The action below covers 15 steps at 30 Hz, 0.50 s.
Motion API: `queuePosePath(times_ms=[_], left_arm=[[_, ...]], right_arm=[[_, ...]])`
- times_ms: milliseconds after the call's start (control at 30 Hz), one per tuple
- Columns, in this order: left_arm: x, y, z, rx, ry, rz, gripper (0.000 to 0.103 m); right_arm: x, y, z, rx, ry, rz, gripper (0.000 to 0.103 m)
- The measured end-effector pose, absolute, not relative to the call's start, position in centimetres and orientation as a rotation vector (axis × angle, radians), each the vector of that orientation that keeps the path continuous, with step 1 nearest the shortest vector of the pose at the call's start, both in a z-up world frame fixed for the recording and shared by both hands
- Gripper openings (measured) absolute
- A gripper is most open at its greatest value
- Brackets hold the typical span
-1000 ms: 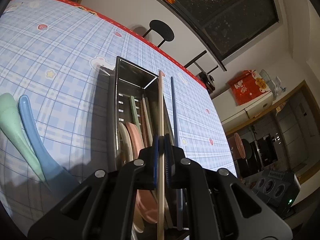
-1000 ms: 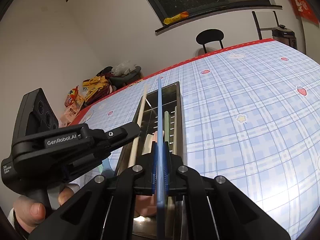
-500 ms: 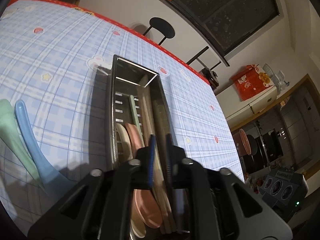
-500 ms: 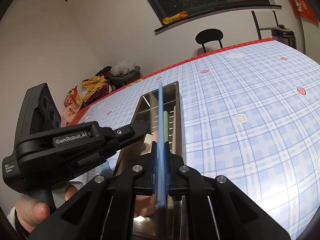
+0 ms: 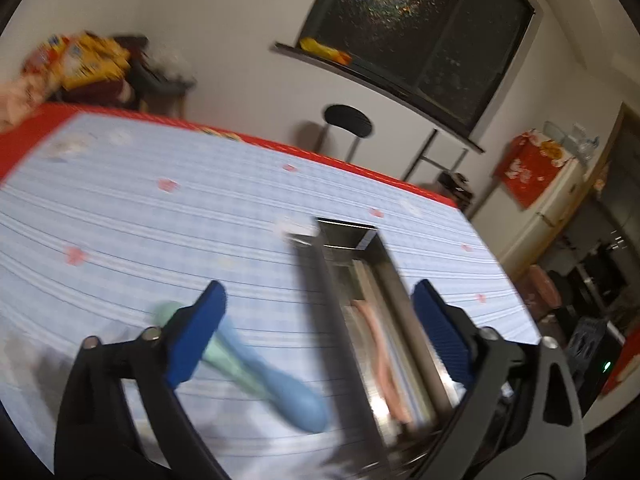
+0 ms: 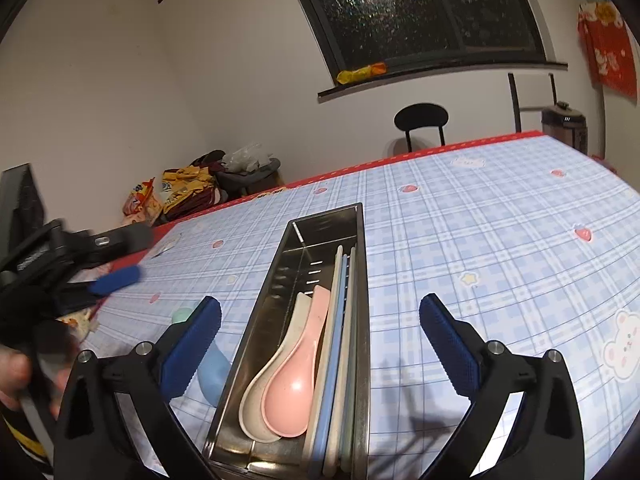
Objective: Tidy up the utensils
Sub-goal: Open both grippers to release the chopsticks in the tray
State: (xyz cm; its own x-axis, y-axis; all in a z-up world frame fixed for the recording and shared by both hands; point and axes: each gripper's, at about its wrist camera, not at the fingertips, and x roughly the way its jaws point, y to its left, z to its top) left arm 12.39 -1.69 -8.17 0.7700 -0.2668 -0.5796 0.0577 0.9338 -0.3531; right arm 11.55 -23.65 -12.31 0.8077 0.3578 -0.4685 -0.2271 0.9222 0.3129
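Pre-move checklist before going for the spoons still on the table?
1. Left gripper opening, nothing between pads: ok.
2. Right gripper opening, no chopstick held: ok.
3. Chopsticks lying inside metal tray: ok.
4. Pink spoon and cream spoon in tray: ok.
5. Blue spoon and green spoon on tablecloth, outside tray: not ok.
6. Exact spoon pose, left view blurred: cannot tell.
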Motion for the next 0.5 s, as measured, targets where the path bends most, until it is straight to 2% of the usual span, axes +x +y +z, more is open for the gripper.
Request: queuePosePath(times_ms=[500], left_arm=[[7.9, 5.2, -9.5, -0.145, 0.674, 0.029, 0.097]], right_arm=[[10.0, -20.9, -11.0, 0.079, 0.485, 0.262, 0.097]])
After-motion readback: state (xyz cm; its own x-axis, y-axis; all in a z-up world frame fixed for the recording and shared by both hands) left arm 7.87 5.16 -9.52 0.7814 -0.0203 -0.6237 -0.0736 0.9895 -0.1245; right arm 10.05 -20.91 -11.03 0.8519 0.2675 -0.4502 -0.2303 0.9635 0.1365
